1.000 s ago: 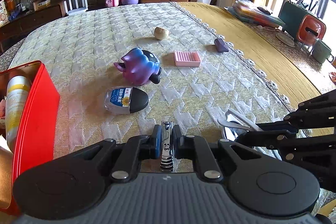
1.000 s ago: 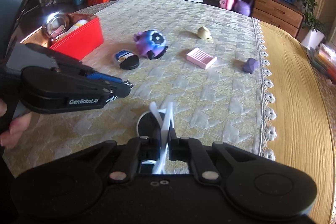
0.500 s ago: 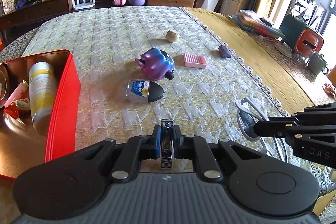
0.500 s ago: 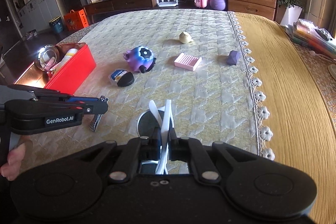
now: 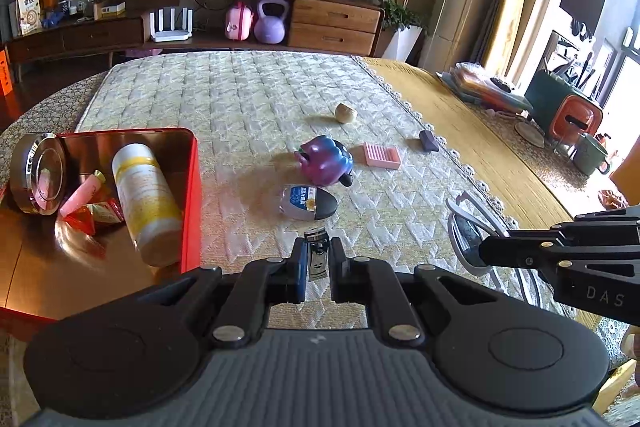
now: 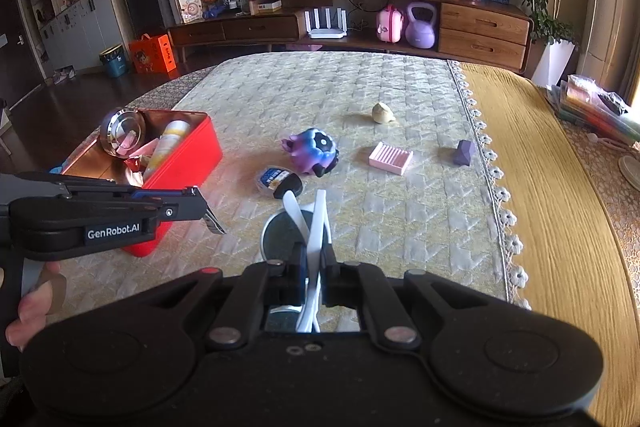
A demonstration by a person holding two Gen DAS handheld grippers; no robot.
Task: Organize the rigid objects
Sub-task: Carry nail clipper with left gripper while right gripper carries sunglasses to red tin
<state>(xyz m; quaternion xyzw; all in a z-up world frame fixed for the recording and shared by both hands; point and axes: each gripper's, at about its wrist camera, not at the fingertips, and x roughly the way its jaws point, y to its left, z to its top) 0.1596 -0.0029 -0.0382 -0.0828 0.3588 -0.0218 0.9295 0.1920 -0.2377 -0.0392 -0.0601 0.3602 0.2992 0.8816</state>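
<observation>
2 loads up | left gripper (image 5: 318, 269) clamps the steel nail clipper (image 5: 316, 254) | right gripper (image 6: 314, 269) pinches the white-framed dark-lens glasses (image 6: 298, 231) | you: carry both over the red metal tin (image 5: 191, 187), lower inside its wall, then let go.

A metal nail clipper (image 5: 316, 254) is clamped upright between the left tool's pads, above the table. White-framed glasses with dark lenses (image 6: 310, 231) are pinched by the frame in the right tool. A red tin (image 5: 191, 187) sits at the left, holding a yellow-white bottle (image 5: 144, 199) lying on its side, a round metal case (image 5: 38, 173) and a pink tube (image 5: 82, 193). On the quilted cloth lie a purple toy (image 5: 325, 165), a clear black-capped bottle (image 5: 308, 202), a pink ridged block (image 5: 382, 155), a small purple block (image 5: 429, 140) and a beige lump (image 5: 346, 113).
</observation>
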